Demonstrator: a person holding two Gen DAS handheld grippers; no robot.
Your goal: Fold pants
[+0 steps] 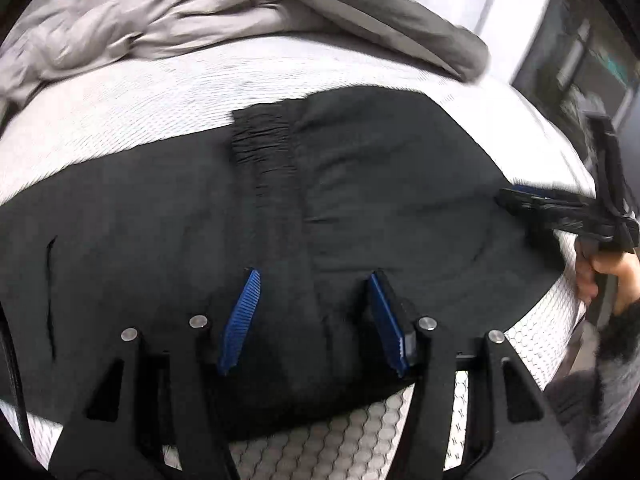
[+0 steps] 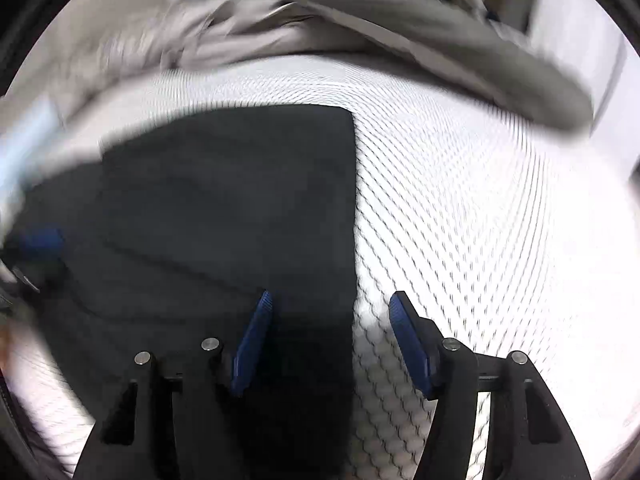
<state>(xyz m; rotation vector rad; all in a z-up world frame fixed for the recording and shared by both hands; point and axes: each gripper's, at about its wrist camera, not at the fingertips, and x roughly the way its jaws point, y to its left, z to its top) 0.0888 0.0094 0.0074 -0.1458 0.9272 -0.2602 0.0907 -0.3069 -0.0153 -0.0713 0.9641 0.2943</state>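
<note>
Black pants (image 1: 360,184) lie folded on the white mattress (image 1: 120,96), with the gathered elastic waistband (image 1: 264,140) lying across the top layer. My left gripper (image 1: 314,276) is open, its blue pads just above the pants near the front edge. My right gripper (image 2: 330,296) is open over the right edge of the pants (image 2: 224,200), one finger over the cloth and one over the mattress (image 2: 480,200). The right gripper also shows in the left wrist view (image 1: 516,196) at the pants' right end, held by a hand.
A crumpled grey blanket (image 1: 168,16) lies along the far side of the mattress, also in the right wrist view (image 2: 360,12). The mattress's front edge (image 1: 360,432) is close below my left gripper. Dark furniture (image 1: 592,64) stands at the right.
</note>
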